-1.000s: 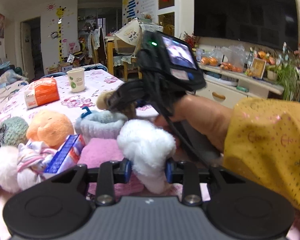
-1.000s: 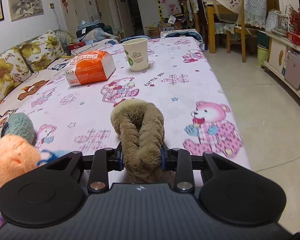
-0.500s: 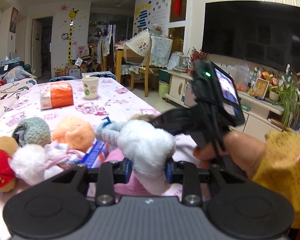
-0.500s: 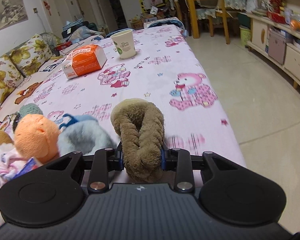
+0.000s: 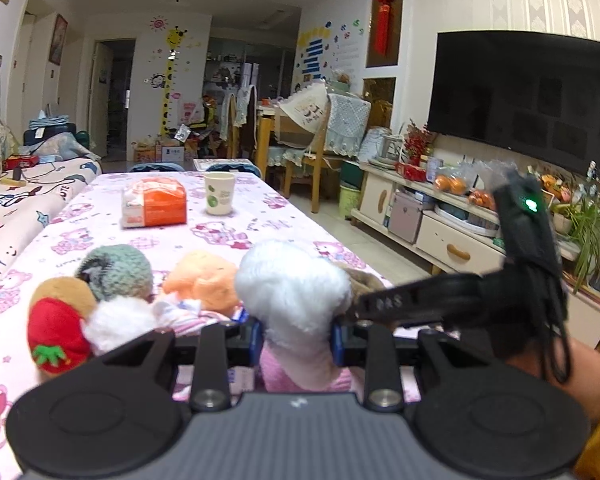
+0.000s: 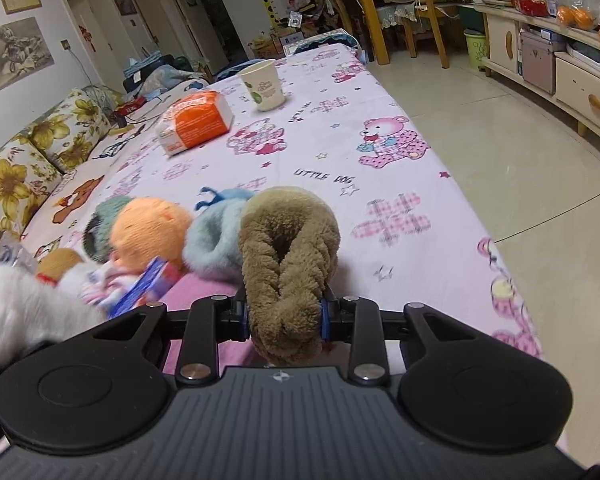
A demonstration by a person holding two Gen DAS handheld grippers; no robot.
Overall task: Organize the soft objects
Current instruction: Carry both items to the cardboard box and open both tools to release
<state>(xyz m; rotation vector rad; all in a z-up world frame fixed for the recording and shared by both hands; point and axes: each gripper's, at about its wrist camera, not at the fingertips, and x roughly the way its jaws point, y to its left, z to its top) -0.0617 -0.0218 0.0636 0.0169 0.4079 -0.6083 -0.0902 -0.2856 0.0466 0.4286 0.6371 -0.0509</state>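
Blue plush (image 6: 216,236) only in right view

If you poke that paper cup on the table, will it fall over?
Probably, if poked up high. The paper cup stands upright, taller than it is wide, on a soft-looking tablecloth. It is likely very light; whether anything is inside cannot be seen.

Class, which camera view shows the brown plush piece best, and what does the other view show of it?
The right wrist view: the brown plush piece fills the centre, pinched in the right claw, its folded pile clear. In the left wrist view only a brown sliver peeks out behind the white fluffy toy.
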